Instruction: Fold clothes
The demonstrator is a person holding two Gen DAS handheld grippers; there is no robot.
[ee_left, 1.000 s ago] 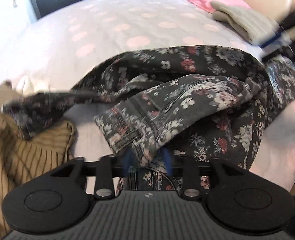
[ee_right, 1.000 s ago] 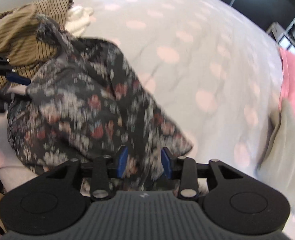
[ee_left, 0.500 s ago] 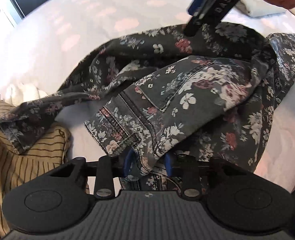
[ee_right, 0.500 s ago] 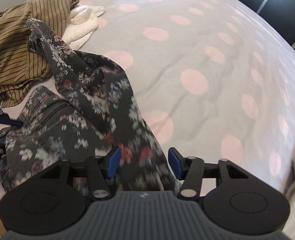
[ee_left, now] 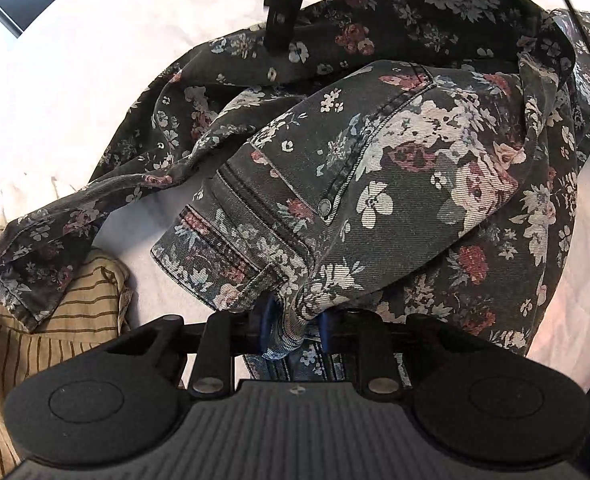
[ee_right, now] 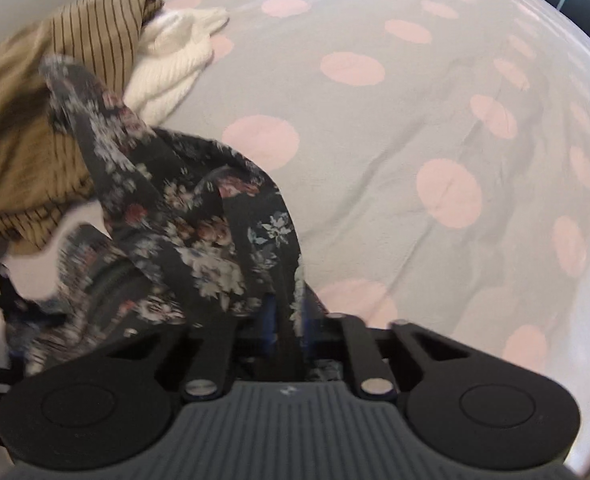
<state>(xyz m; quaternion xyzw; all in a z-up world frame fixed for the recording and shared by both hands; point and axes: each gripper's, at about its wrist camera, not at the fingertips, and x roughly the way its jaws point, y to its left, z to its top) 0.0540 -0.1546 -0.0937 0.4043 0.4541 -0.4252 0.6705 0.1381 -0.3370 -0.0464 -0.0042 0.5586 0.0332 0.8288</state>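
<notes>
A pair of dark floral-print denim trousers (ee_left: 375,168) lies crumpled on a bed covered by a pale grey sheet with pink dots (ee_right: 435,128). The left gripper (ee_left: 293,330) pinches the waistband edge, where the cloth bunches thickly between its blue pads. The right gripper (ee_right: 285,320) is pressed together on a thin fold of one trouser leg, which rises straight up from its jaws.

The likeliest trouble is a slip: the right gripper seems to hold only a narrow pleat, so a firm pull could tug it free. The far trouser leg also trails across a mustard-brown striped garment (ee_right: 35,120) (a cream knitted piece (ee_right: 175,60) lies just beside it), and lifting may drag that heap along. The trousers are twisted between the two grips, so spreading them could lock in a crooked fold.

The trousers lie directly ahead of both grippers, touching each.
</notes>
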